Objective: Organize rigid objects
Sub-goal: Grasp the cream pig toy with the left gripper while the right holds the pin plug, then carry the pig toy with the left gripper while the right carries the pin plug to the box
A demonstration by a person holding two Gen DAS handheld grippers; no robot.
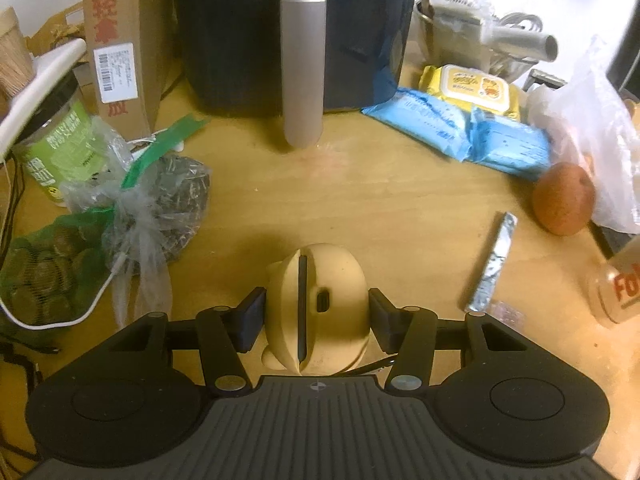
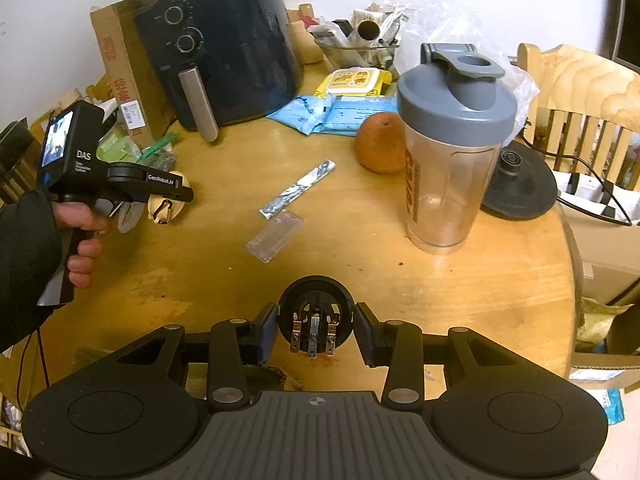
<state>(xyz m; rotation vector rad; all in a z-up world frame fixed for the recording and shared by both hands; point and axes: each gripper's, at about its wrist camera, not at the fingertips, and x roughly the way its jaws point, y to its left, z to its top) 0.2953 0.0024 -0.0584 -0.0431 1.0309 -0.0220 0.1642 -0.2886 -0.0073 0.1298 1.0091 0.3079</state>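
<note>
Your left gripper (image 1: 316,316) is level over the round yellow wooden table (image 1: 380,200), pointing straight at the black air fryer with the silver handle (image 1: 292,32). Between its pads sits the beige rounded silicone case with a dark slit (image 1: 316,304); the left pad touches it, the right pad is right against its flank, so you're clamped on it, or very nearly. From the right wrist camera your left hand (image 2: 84,236) wraps the pistol grip, fingers curled, and the case (image 2: 166,204) is in front of the fryer (image 2: 224,44), low over the wood.

Your right gripper (image 2: 316,326) is angled down at the table (image 2: 400,280) edge nearest you, well clear of the fryer. The black round plastic base with metal contacts (image 2: 316,316) sits between its pads; both pads are just beside its sides, though I can't tell whether they press it.

Between you and the fryer lie a silver foil stick packet (image 2: 298,194) and a clear plastic wrapper (image 2: 275,235). To the fryer's right stand an orange fruit (image 2: 378,142) and a clear shaker bottle with a grey lid (image 2: 452,144).
</note>
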